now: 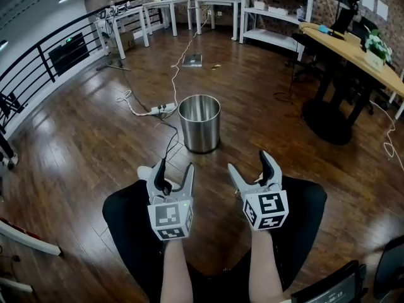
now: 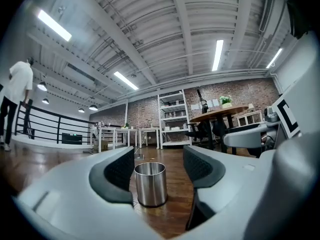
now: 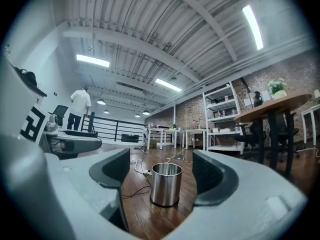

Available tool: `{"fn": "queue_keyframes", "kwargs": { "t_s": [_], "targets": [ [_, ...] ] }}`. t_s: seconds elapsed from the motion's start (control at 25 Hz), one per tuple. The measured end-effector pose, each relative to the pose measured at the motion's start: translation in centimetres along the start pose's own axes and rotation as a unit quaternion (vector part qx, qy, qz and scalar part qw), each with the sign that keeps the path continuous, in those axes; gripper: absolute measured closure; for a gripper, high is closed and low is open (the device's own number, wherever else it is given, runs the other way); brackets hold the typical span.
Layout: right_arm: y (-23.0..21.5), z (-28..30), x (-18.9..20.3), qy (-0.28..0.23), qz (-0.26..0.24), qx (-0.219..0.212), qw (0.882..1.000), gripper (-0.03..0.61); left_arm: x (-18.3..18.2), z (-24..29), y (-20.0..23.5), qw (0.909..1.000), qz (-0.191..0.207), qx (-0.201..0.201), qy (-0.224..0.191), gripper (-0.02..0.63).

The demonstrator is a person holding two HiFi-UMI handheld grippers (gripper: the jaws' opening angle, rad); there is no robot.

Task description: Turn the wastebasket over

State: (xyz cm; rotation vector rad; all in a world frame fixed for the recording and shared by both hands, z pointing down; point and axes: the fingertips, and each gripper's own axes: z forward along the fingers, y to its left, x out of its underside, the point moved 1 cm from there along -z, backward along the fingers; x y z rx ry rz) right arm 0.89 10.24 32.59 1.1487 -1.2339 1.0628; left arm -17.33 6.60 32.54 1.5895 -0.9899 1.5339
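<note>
The left gripper (image 1: 175, 166) and the right gripper (image 1: 249, 161) are held level, side by side. The jaws of each are spread apart, and nothing is clamped. The wastebasket (image 1: 199, 122) is seen upright, mouth up, on the wooden floor (image 1: 82, 137), ahead of both grippers and untouched by either.

Shiny steel wastebasket (image 1: 199, 123), cylindrical, upright with open mouth upward, standing on the dark wooden floor (image 1: 82, 137)

Bare floor (image 1: 211, 160) at frame center fronts the wastebasket (image 1: 199, 124); 1 power strip (image 1: 163, 109) and its cable (image 1: 169, 141) crowd its left.
</note>
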Motion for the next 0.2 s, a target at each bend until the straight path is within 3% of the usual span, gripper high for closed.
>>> {"fn": "queue_keyframes", "kwargs": {
  "t_s": [0.2],
  "targets": [
    [0.7, -0.1, 0.8, -0.007, -0.002, 0.001, 1.0, 0.201, 1.8, -0.3, 0.8, 1.0, -0.005, 0.001, 0.007, 0.288]
  ]
}}
